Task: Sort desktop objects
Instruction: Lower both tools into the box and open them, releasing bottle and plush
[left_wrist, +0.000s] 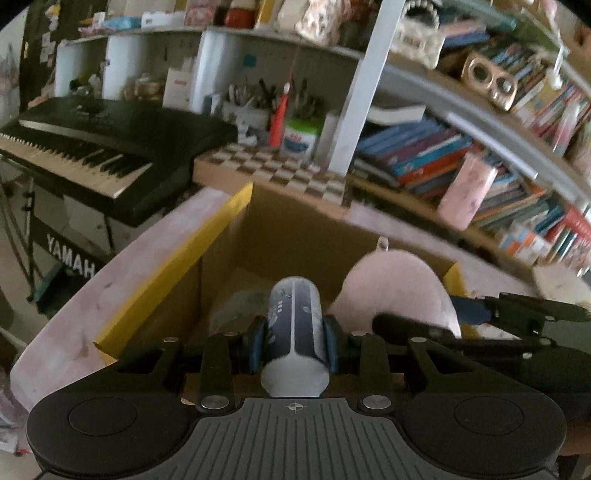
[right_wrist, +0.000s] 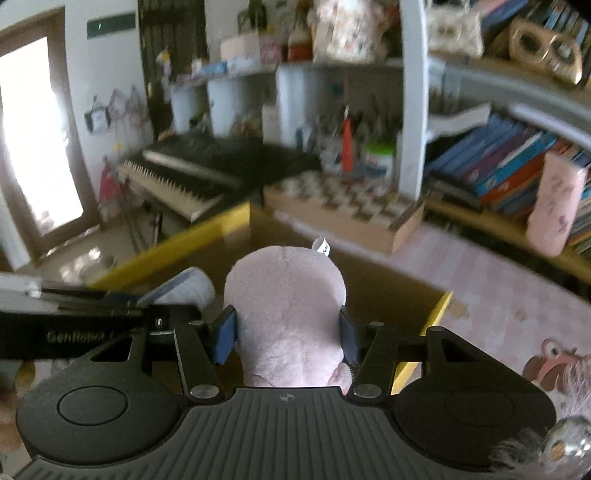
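My left gripper (left_wrist: 294, 341) is shut on a dark blue and white tube (left_wrist: 295, 332), held over the open cardboard box (left_wrist: 221, 236) with yellow flap edges. My right gripper (right_wrist: 288, 334) is shut on a pink plush toy (right_wrist: 286, 306), also over the box (right_wrist: 373, 280). The plush shows in the left wrist view (left_wrist: 395, 291), just right of the tube. The tube's end shows in the right wrist view (right_wrist: 184, 288), left of the plush. The two grippers are side by side, close together.
The box sits on a pink desk mat (right_wrist: 491, 295). Behind it lie a checkered board (left_wrist: 280, 170), pen holders (left_wrist: 299, 136), a bookshelf (left_wrist: 443, 155) and a pink case (left_wrist: 467, 192). A black keyboard (left_wrist: 92, 144) stands at the left. Another plush (right_wrist: 554, 365) lies at the right.
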